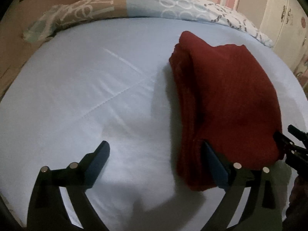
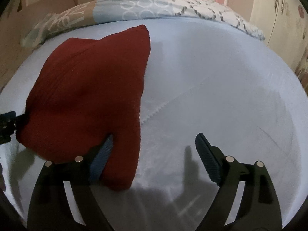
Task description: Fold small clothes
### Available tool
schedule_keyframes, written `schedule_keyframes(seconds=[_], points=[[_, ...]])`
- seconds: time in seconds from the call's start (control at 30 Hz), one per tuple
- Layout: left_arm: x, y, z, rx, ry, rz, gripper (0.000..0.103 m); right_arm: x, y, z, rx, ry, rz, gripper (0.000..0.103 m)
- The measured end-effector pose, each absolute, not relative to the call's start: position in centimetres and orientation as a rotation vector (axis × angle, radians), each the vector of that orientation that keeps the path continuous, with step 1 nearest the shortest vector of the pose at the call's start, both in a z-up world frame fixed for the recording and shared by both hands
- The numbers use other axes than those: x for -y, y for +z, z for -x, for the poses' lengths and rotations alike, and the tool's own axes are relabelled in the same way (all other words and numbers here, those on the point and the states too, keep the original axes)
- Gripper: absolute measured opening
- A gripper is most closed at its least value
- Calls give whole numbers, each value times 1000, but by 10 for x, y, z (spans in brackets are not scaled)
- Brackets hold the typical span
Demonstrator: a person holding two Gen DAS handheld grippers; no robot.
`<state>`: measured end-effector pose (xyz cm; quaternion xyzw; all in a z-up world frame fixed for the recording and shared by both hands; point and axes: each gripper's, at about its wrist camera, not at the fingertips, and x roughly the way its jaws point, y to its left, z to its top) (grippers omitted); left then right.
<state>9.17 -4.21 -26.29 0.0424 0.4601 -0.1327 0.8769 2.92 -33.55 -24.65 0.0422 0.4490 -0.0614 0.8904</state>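
I am looking down on a pale blue bedsheet (image 1: 96,88) that fills most of both views, with a patterned pillow (image 1: 119,5) along the far edge and a striped wall behind it. The red garment (image 1: 227,96) lies folded into a long thick bundle on the sheet, its long axis running from my grippers away toward the pillow. It sits between my two hands: right of the left gripper (image 1: 156,156) and left of the right gripper (image 2: 154,144). Both sets of jaws stand wide and released, gripping nothing; each has only its inner finger resting against the near end of the bundle, one on either side. Neither hand is clearly nearer, I judge. The near end is the reachable edge; the far tip stops short of the pillow. Bare sheet lies open to the outside of each gripper, leaving room to swing or slide.
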Motion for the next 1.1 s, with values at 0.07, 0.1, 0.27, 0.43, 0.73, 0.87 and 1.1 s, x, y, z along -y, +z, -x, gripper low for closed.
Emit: schedule_keyframes(seconds=[0.07, 0.1, 0.27, 0.43, 0.73, 0.87, 1.1], points=[[43, -255, -86, -951, -291, -105, 96, 331, -237, -21, -907, -85, -99, 81], [43, -250, -82, -939, -291, -113, 96, 328, -226, -12, -871, -61, -105, 82], [38, -216, -39, -838, -252, -162, 101, 313, -177, 36, -691, -76, -117, 100], [23, -189, 0, -744, -202, -127, 101, 294, -153, 55, -657, -134, -125, 100], [16, -154, 45, -604, -56, -215, 101, 270, -126, 89, -600, -135, -127, 100], [11, -139, 60, -585, -66, -189, 101, 266, -111, 101, -578, -111, -135, 100], [8, -116, 80, -548, -90, -175, 101, 265, -92, 122, -562, -132, -140, 100]])
